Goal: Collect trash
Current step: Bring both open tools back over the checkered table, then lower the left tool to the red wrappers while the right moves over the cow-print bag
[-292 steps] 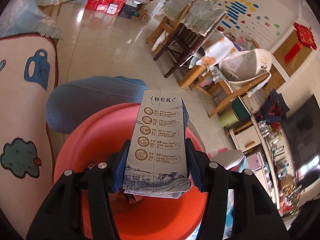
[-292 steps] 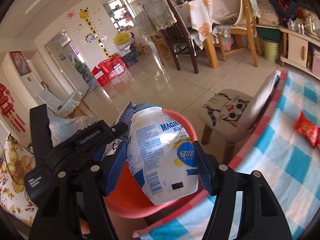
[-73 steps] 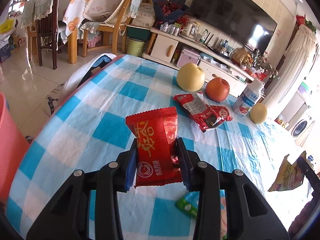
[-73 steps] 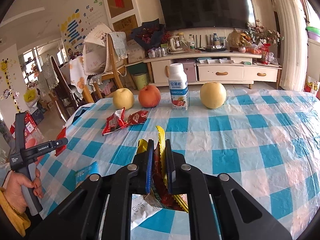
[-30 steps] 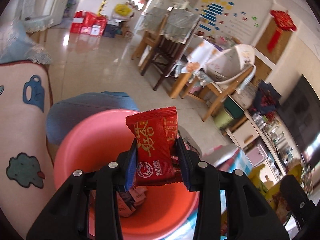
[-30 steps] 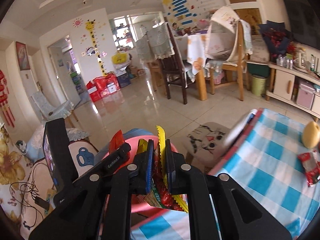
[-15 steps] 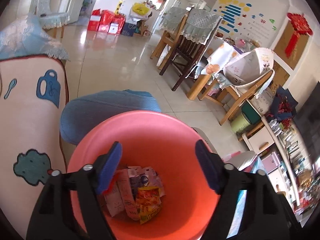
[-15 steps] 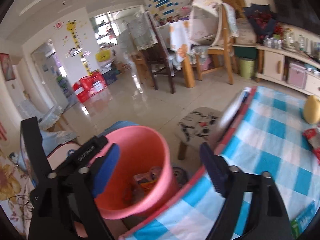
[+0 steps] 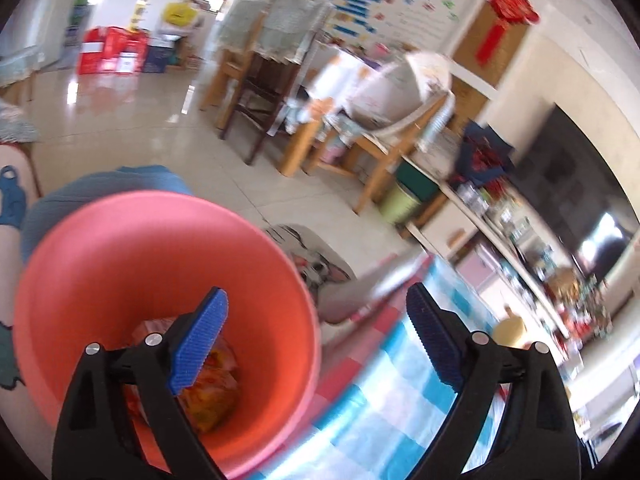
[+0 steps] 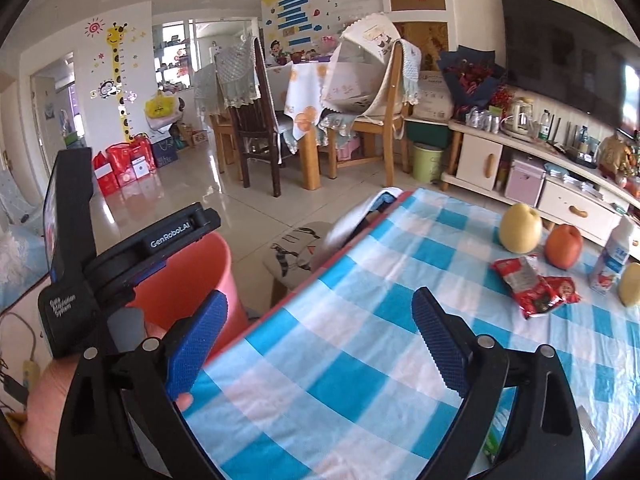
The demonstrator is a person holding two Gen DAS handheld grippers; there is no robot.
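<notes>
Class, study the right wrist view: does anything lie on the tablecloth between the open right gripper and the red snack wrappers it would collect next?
Nothing visible does. The right gripper is open and empty, and only bare checked tablecloth lies between it and the red snack wrappers. The pear and orange fruit sit beyond the wrappers, not in the path.

The left wrist camera looks down, close, into the pink bucket [image 9: 120,264] beside the table [image 9: 404,364]. The right wrist camera looks level across the checked table [image 10: 384,304] toward the room. Both share bucket [image 10: 192,276], table edge and dining chairs [image 9: 260,92].
</notes>
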